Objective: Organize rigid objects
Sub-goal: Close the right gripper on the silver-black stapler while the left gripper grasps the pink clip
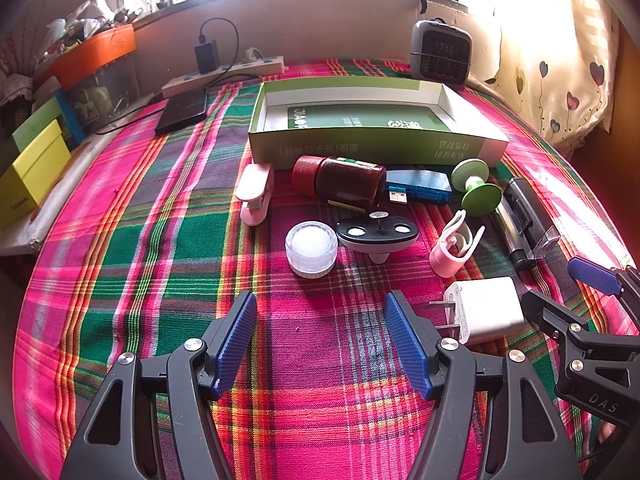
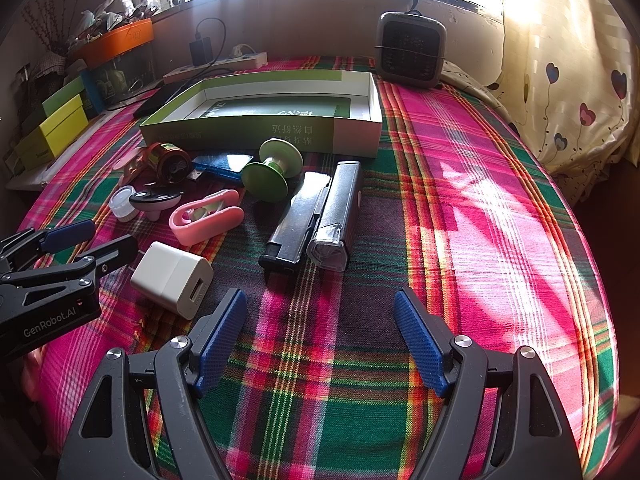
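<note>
Both grippers hover released: left gripper [image 1: 320, 344] near the white charger [image 1: 480, 310], just right of its fingers [image 1: 404, 344]; right gripper [image 2: 320, 340] empty-handed too.

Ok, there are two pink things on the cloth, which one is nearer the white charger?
The pink clip with open prongs, just beyond the white charger. The other pink piece lies far left, by the brown bottle.

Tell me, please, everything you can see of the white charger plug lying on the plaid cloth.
The white charger plug is a small, glossy, plastic-looking cube with rounded edges. Two metal prongs stick out of one end; the opposite end has a USB socket. It lies on its side on the plaid cloth, nearest the grippers, in front of the pink clip. Nothing grips it or touches it.
</note>
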Tool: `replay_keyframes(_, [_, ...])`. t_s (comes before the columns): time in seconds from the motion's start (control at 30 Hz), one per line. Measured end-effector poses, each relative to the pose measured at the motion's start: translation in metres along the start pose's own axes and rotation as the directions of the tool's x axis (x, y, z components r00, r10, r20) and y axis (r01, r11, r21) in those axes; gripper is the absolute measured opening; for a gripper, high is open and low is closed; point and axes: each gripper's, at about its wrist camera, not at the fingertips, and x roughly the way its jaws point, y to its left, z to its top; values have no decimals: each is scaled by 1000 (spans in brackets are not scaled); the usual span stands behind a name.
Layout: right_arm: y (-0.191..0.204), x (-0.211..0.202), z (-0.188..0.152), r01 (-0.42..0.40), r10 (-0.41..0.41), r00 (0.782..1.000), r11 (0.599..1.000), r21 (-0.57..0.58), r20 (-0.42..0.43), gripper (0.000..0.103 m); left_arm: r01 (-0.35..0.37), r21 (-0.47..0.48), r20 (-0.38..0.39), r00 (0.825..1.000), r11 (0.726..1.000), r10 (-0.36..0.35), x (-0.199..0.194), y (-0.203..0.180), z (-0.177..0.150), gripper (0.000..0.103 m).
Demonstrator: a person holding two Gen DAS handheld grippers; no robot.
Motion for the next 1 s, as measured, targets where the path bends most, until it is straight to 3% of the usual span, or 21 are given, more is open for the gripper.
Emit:
replay_keyframes(0.23, [-10,-1,0,-37,36,999,998,42,11,76,18,15,0,1000,1000,-18,0,1,0,66])
replay_keyframes(0.33, [-20,0,4,24,-24,1000,997,71,-10,76,38,22,-1,999,999,-38,0,6,0,66])
replay_keyframes(0.53, [-25,3,14,7,-7,1000,996,86,3,76,73,-10,-1,997,997,-73,-4,19,1,66])
replay_keyframes(1.0, [-43,7,34,-21,18,999,995,101,31,76,42,-106,31,999,993,-39,4,60,35,66])
